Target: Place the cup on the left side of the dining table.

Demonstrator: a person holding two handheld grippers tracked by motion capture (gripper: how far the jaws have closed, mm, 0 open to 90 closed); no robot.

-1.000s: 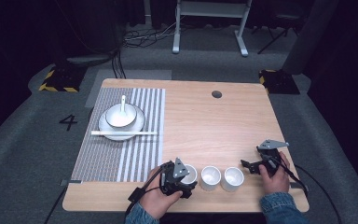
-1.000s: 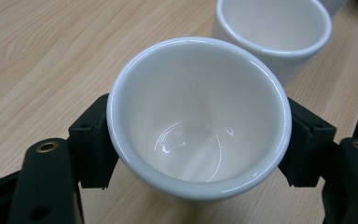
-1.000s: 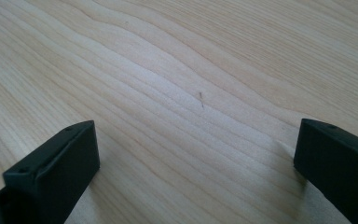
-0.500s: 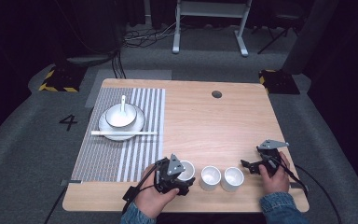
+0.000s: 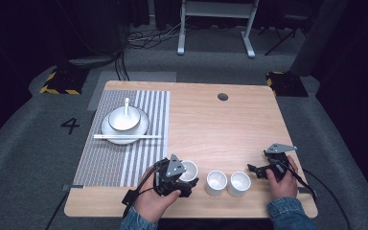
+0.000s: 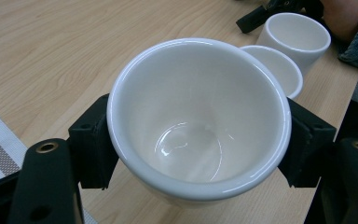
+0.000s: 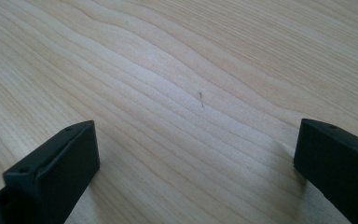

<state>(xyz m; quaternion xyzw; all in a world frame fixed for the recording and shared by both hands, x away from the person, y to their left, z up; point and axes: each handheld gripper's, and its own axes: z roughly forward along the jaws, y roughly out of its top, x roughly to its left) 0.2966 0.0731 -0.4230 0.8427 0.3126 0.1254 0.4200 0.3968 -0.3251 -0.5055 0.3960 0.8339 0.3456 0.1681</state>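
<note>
Left gripper [image 5: 184, 178] clamps the leftmost white cup [image 6: 198, 116], lower centre; right gripper [image 5: 260, 171] rests open, jaws empty, farther right.

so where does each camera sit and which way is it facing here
High view: fixed above the person's side, looking forward and down on the table; both forearms enter from the bottom, left gripper at a cup, right gripper apart.
Left gripper view: rides the left gripper, looking along its jaws, which clamp the cup.
Right gripper view: rides the right gripper, looking down at bare wood between open jaws.
Shared: the high and left gripper views both show the clamped cup and the two other cups.
</note>
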